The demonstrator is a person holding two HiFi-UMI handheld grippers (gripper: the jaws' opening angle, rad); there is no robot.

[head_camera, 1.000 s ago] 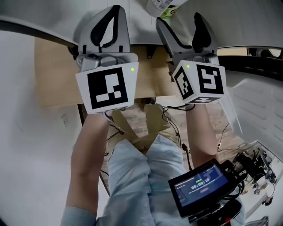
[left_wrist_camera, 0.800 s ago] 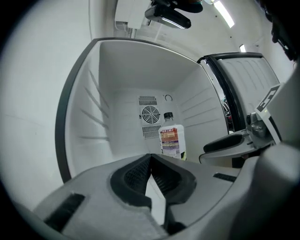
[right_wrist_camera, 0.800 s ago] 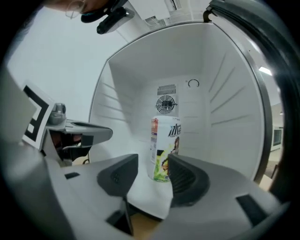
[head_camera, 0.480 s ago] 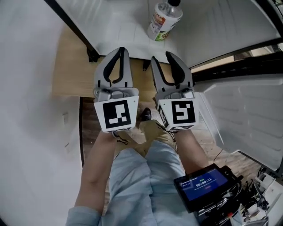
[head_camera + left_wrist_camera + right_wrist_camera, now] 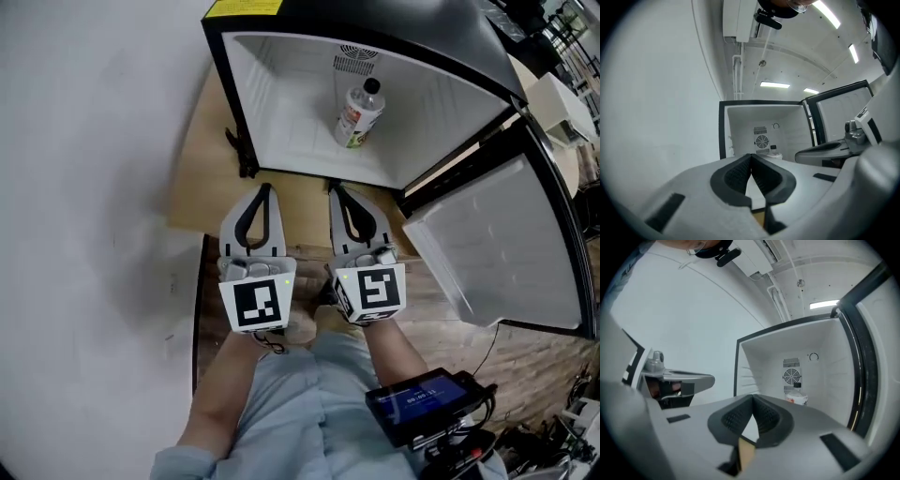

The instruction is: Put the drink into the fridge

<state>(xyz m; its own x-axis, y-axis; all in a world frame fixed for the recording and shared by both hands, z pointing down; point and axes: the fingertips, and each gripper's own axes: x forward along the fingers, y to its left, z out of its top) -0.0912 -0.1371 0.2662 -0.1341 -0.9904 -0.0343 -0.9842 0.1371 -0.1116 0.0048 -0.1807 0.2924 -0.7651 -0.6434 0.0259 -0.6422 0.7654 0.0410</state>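
Observation:
The drink bottle (image 5: pixel 359 113), clear with a dark cap and a red and green label, stands upright inside the small black fridge (image 5: pixel 281 112). The right gripper view shows the bottle (image 5: pixel 798 397) near the back wall under the fan grille. The fridge door (image 5: pixel 487 244) hangs open to the right. My left gripper (image 5: pixel 263 188) and right gripper (image 5: pixel 333 190) are side by side in front of the fridge opening, well back from the bottle. Both are shut with nothing between the jaws. In the left gripper view, the fridge interior (image 5: pixel 764 131) lies straight ahead.
The fridge sits on a light wooden platform (image 5: pixel 202 178) beside a white wall (image 5: pixel 94 187). Below me are my legs and a handheld screen device (image 5: pixel 424 401) with cables. Wood flooring shows at the lower right.
Both grippers have pulled back from the fridge, so the whole cabinet and door now show. The right gripper's jaws have closed. The bottle stays standing inside.

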